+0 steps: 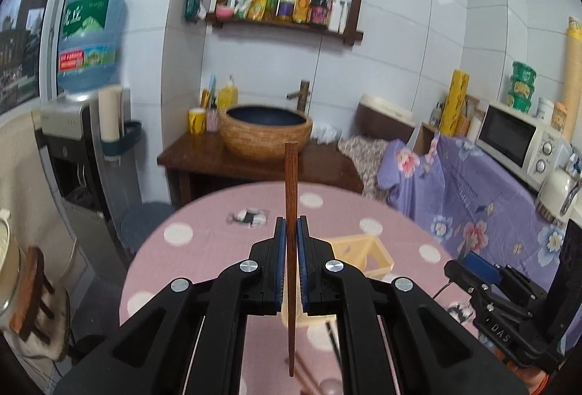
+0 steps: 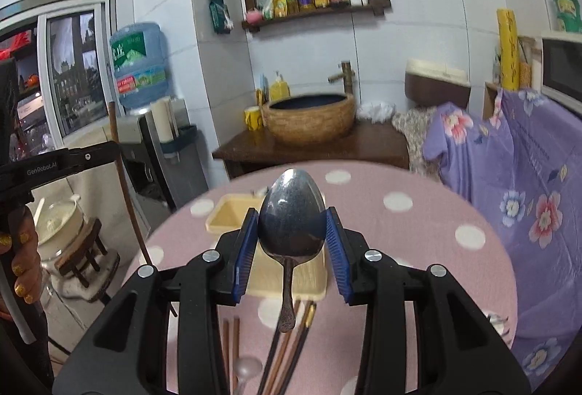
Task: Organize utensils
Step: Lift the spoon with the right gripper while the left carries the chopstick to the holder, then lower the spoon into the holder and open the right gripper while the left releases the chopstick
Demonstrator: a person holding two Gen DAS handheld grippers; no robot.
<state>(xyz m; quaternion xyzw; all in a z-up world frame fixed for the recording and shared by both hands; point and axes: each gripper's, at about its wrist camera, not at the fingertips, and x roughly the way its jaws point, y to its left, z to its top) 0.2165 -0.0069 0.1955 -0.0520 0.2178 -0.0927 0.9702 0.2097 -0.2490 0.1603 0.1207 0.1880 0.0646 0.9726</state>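
Observation:
My left gripper is shut on a brown wooden chopstick that stands upright, its thick end up, above the pink dotted table. My right gripper is shut on a metal spoon, gripping the bowl with the handle hanging down. A cream plastic utensil tray sits on the table under both grippers; it also shows in the left wrist view. Several loose chopsticks and a pale spoon lie on the table near me. The left gripper and its chopstick show at the left of the right wrist view.
Behind the table stand a wooden washstand with a woven basin, a water dispenser at the left, and a counter under purple flowered cloth with a microwave at the right. A small wooden stool stands left of the table.

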